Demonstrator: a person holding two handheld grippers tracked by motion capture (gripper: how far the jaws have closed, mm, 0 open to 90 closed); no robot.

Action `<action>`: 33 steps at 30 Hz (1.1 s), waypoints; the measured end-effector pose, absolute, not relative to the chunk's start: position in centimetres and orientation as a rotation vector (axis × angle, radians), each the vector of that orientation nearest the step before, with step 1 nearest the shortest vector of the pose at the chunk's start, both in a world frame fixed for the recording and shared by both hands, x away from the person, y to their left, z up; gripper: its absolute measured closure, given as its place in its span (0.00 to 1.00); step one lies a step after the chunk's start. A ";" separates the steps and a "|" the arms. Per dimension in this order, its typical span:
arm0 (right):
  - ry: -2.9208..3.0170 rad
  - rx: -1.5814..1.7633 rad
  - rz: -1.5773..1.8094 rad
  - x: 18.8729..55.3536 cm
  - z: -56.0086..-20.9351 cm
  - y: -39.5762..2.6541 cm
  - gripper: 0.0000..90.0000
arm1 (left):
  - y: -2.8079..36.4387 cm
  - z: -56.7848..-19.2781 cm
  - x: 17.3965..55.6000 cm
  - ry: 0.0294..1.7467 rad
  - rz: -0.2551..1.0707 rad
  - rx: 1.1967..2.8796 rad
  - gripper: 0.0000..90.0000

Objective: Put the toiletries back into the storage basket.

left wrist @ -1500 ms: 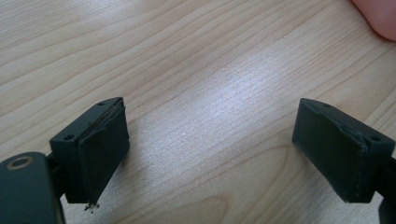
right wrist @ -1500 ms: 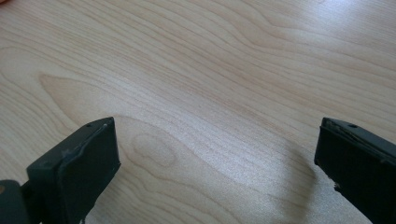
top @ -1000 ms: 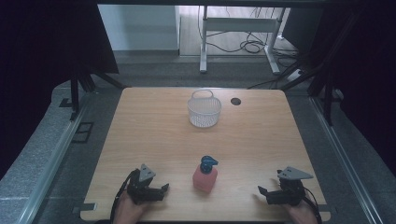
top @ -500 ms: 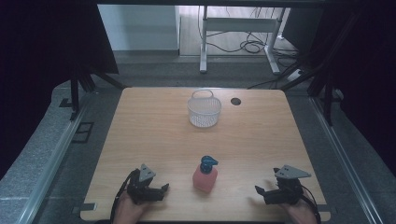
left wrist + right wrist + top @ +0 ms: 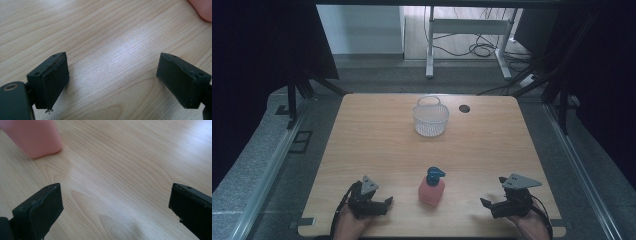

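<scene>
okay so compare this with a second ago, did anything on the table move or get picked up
Only the right gripper moved: it slid a little to the left, toward the pink bottle. Its jaws are open and hold nothing. Nothing was picked up or let go. The left gripper stayed where it was, also open, and the bottle and the white basket have not shifted.
</scene>
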State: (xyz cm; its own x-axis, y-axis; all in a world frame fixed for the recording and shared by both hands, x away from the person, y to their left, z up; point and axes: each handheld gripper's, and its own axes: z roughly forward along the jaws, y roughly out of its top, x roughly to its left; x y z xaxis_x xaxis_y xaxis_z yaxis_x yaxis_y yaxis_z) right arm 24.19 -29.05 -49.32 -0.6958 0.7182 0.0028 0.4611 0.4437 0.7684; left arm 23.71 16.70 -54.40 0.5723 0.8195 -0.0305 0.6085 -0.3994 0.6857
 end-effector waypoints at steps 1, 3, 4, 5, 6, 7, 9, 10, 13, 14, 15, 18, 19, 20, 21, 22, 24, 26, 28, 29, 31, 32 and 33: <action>2.377 1.006 1.127 24.2 -49.2 -28.9 0.00 | 16.7 -54.4 23.7 1.135 0.413 2.145 0.11; 2.379 0.993 1.140 24.2 -48.9 -28.6 0.00 | 16.7 -54.4 23.7 1.135 0.413 2.145 0.11; 2.379 0.993 1.140 24.2 -48.9 -28.6 0.00 | 16.7 -54.4 23.7 1.135 0.413 2.145 0.11; 2.379 0.985 1.149 24.3 -48.6 -28.3 0.00 | 16.7 -54.4 23.7 1.134 0.412 2.145 0.11; 2.379 0.985 1.149 24.3 -48.6 -28.3 0.00 | 16.7 -54.4 23.7 1.134 0.412 2.145 0.11; 2.381 0.984 1.154 24.3 -48.5 -28.1 0.00 | 16.7 -54.4 23.7 1.135 0.413 2.145 0.11; 2.387 0.978 1.168 24.4 -48.2 -27.6 0.00 | 16.7 -54.4 23.7 1.135 0.412 2.145 0.11; 2.385 0.984 1.179 24.4 -48.1 -27.4 0.00 | 16.7 -54.4 23.7 1.134 0.413 2.145 0.11; 2.381 0.985 1.218 24.6 -47.8 -26.8 0.00 | 16.7 -54.4 23.7 1.135 0.412 2.145 0.11; 2.384 0.982 1.224 24.6 -47.7 -26.7 0.00 | 16.7 -54.4 23.7 1.135 0.413 2.145 0.11; 2.384 0.982 1.224 24.6 -47.7 -26.7 0.00 | 16.7 -54.4 23.7 1.135 0.413 2.145 0.11; 2.391 0.965 1.213 24.6 -47.4 -26.1 0.00 | 16.7 -54.4 23.7 1.134 0.413 2.145 0.11; 2.389 0.960 1.216 24.7 -47.3 -26.0 0.00 | 16.7 -54.4 23.7 1.135 0.413 2.145 0.11; 2.397 0.955 1.216 24.8 -47.2 -25.7 0.00 | 16.7 -54.4 23.7 1.134 0.412 2.145 0.11; 2.398 0.950 1.211 24.8 -47.1 -25.5 0.00 | 16.7 -54.4 23.7 1.135 0.413 2.145 0.11; 2.399 0.944 1.206 24.8 -47.1 -25.3 0.00 | 16.7 -54.4 23.7 1.135 0.413 2.145 0.11; 2.410 0.933 1.213 24.9 -46.9 -24.9 0.00 | 16.7 -54.4 23.7 1.134 0.413 2.145 0.11; 2.414 0.924 1.228 25.0 -46.8 -24.6 0.00 | 16.7 -54.4 23.7 1.134 0.412 2.145 0.11; 2.424 0.909 1.232 25.1 -46.7 -24.3 0.01 | 16.7 -54.4 23.7 1.134 0.413 2.145 0.11; 2.424 0.909 1.232 25.1 -46.7 -24.3 0.01 | 16.7 -54.4 23.7 1.134 0.413 2.145 0.11; 2.434 0.898 1.242 25.2 -46.6 -23.9 0.01 | 16.7 -54.4 23.7 1.135 0.413 2.145 0.11; 2.446 0.880 1.251 25.2 -46.4 -23.4 0.02 | 16.7 -54.4 23.7 1.134 0.413 2.145 0.11; 2.446 0.880 1.251 25.2 -46.4 -23.4 0.02 | 16.7 -54.4 23.7 1.134 0.413 2.145 0.11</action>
